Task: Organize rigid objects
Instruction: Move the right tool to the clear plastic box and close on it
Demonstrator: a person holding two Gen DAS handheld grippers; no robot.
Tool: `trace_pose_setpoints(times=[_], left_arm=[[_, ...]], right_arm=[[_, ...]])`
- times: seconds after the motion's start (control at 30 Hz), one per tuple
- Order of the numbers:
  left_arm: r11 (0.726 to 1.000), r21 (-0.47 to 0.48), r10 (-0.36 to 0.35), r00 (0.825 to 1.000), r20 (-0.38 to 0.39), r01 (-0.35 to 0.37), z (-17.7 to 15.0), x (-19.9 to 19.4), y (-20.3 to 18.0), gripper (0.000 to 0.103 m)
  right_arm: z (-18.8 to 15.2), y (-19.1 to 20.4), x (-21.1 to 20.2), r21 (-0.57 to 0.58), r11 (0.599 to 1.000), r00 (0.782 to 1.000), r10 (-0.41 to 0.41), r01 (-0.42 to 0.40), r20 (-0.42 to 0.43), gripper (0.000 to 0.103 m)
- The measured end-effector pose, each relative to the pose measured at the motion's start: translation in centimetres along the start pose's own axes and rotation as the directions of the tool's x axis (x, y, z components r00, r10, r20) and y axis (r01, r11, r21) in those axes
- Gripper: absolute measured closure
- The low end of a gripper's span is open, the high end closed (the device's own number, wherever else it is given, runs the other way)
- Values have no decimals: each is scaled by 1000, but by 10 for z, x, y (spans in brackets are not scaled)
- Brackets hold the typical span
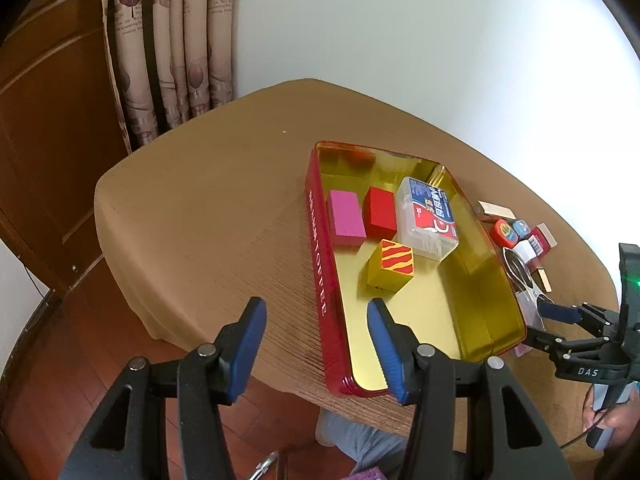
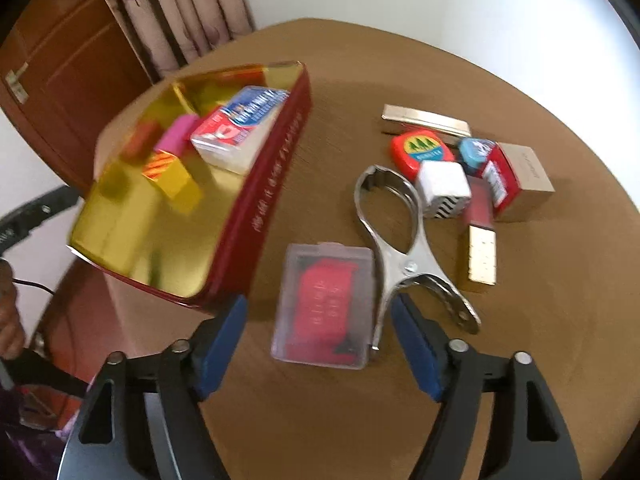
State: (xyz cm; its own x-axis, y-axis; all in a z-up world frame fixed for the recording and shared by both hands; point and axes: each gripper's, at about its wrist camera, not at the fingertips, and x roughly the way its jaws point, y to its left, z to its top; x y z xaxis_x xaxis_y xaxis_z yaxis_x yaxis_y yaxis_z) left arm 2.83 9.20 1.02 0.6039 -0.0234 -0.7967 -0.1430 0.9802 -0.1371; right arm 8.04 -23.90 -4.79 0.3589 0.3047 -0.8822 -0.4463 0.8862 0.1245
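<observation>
While both grippers hang over the brown table (image 2: 280,420), the scene reads as follows.

Clear case: a see-through case with a red insert (image 2: 323,307) lies flat on the table between the right gripper's (image 2: 320,344) two blue pads, nearer the 1 o'clock pad than the other – no pad touches it.
Right gripper state: spread wide, nothing held.
Metal clamp: a shiny clamp (image 2: 394,236) lies just beside the case at its 3 o'clock side, one handle touching the case's corner.
Loose pile: at 1 o'clock from the right gripper sit a red round-cornered box (image 2: 422,151), a white cube (image 2: 442,188), a small blue box (image 2: 476,154), a red-and-tan carton (image 2: 516,176), a gold bar (image 2: 424,120) and a lipstick-like stick (image 2: 482,236), crowded together.
Tin: a red tin with gold lining (image 1: 318,264) lies open, at 12 to 1 o'clock from the left gripper (image 1: 316,346); its near corner sits between that gripper's pads.
Tin contents: pink block (image 1: 346,218), red block (image 1: 380,212), yellow striped block (image 1: 391,266) and a clear box with a blue-red label (image 1: 428,216).
Left gripper state: spread apart, holding nothing, raised above the table edge and tilted down.
Right gripper pose: seen from the left camera at 3 o'clock, low over the table beyond the tin – a hand (image 1: 612,420) grips its handle.
</observation>
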Motion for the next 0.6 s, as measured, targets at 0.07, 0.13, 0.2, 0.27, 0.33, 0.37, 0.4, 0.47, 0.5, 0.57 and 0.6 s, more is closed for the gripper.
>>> trace_pose_setpoints(times=[0.07,0.13,0.2,0.27,0.33,0.37,0.4,0.47,0.5,0.57,0.6], left_arm=[[1000,-7,-8,1000,-16,8,0,3,2,49],[1000,-15,-10,1000,-23,10,0,4,4,49],[1000,-18,-8,1000,-27,7,0,5,5,49],[1000,-21,-11,999,-32,11,0,6,5,49],[1000,-21,-13,999,-35,12,-1,7,5,49],[1000,-16,-11,999,-40,11,-1,8,4,49],[1000,-10,-9,999,-46,8,-2,9,3,49],[1000,-7,-4,998,-56,3,-3,10,2,49],[1000,-4,-4,998,-64,4,-3,11,2,49],[1000,1,-6,997,-71,6,-4,12,1,49],[1000,5,-3,997,-73,3,-4,12,0,49]], right_arm=[[-1,-2,3,1,999,999,44,-44,-14,27],[0,-1,7,-6,998,998,57,-57,-35,27],[3,6,7,-46,999,999,18,-20,-37,27],[7,12,3,-67,998,1000,-3,1,-18,27],[9,14,1,-79,997,1000,-3,2,-16,27],[10,13,0,-83,996,1000,-20,19,-14,27],[11,11,0,-86,996,999,-31,30,-10,27],[14,8,-2,-72,997,1000,7,-8,-10,27],[14,7,-3,-64,998,1000,26,-27,-11,27],[16,8,4,-64,996,998,52,-54,-38,25],[16,8,6,-76,996,998,40,-43,-44,24]])
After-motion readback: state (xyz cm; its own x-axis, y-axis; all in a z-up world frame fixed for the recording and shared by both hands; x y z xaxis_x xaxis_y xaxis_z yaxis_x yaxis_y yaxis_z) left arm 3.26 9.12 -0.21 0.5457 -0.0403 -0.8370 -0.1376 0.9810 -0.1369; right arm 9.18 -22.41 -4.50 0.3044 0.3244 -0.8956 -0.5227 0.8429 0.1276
